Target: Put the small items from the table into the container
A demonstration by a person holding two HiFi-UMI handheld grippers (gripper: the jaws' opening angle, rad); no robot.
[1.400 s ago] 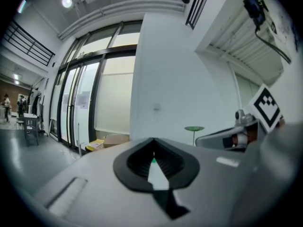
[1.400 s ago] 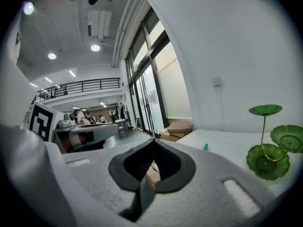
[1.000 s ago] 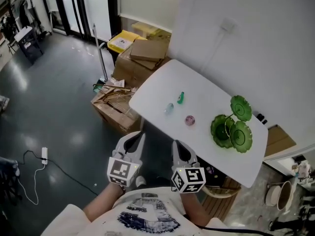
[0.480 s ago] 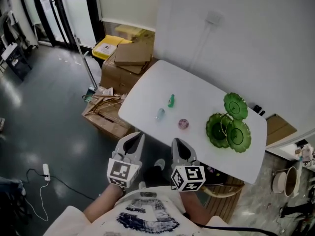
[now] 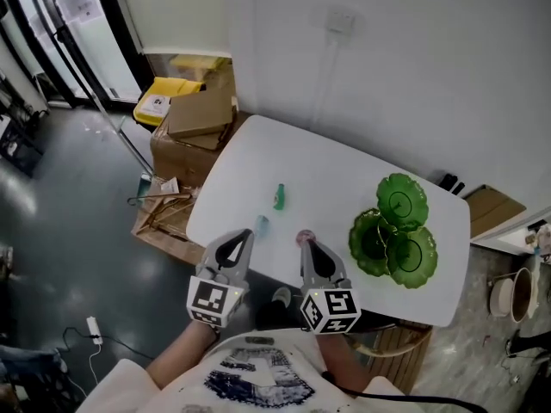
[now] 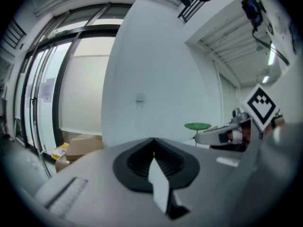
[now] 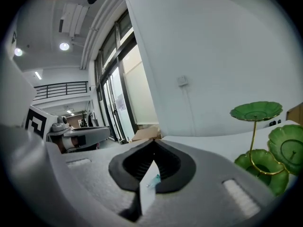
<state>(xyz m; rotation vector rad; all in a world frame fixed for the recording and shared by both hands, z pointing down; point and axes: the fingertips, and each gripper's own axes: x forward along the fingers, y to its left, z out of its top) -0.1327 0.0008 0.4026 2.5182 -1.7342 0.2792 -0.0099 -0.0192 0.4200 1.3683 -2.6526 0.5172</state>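
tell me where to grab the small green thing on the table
Likely across its narrow middle, from above. The small green item looks elongated, its length running away from the near edge of the white table, nothing touching its sides. The right claw, shut now, must open first.

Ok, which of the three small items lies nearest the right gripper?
The pink one, just off the right gripper's tips; the pale blue one and the green one lie further left.
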